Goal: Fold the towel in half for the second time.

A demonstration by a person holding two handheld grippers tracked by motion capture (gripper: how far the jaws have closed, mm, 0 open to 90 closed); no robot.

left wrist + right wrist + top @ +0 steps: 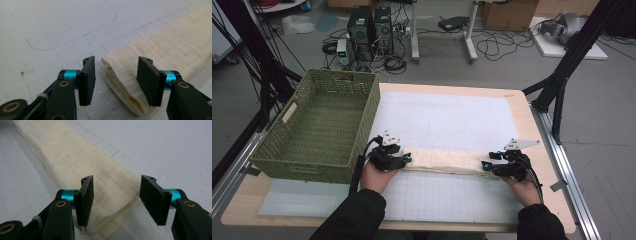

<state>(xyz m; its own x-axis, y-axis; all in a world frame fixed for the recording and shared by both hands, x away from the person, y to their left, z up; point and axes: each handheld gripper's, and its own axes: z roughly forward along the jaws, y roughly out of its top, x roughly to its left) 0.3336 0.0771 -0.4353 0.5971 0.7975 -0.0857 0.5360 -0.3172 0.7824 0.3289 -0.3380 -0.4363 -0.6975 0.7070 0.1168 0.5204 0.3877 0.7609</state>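
On the near half of the light wooden table [532, 150], upon a white gridded mat [447, 120]: one cream-coloured, ribbed cloth folded into a long narrow strip [444, 162], lying flat and running left to right between the two hands. Layers of the fold show at its left end in the left gripper view [120, 82]; a spot of orange shows inside the fold there, though what it is cannot be told.

Left gripper [404, 159], black with turquoise collars: at the strip's left end. Jaws spread, the cloth end lying between them in the left gripper view [116, 80]; the pads do not press on it.

Right gripper [487, 166], same make: at the strip's right end. Jaws spread, one on each side of the cloth end in the right gripper view [116, 200]; the left pad stands very close to the fabric, and contact is hard to judge.

Left rear of the table: one olive-green woven rectangular basket [302, 150], well apart from the cloth, just beside the left hand [379, 175].

Floor beyond: two black computer towers [371, 27] and loose cables.
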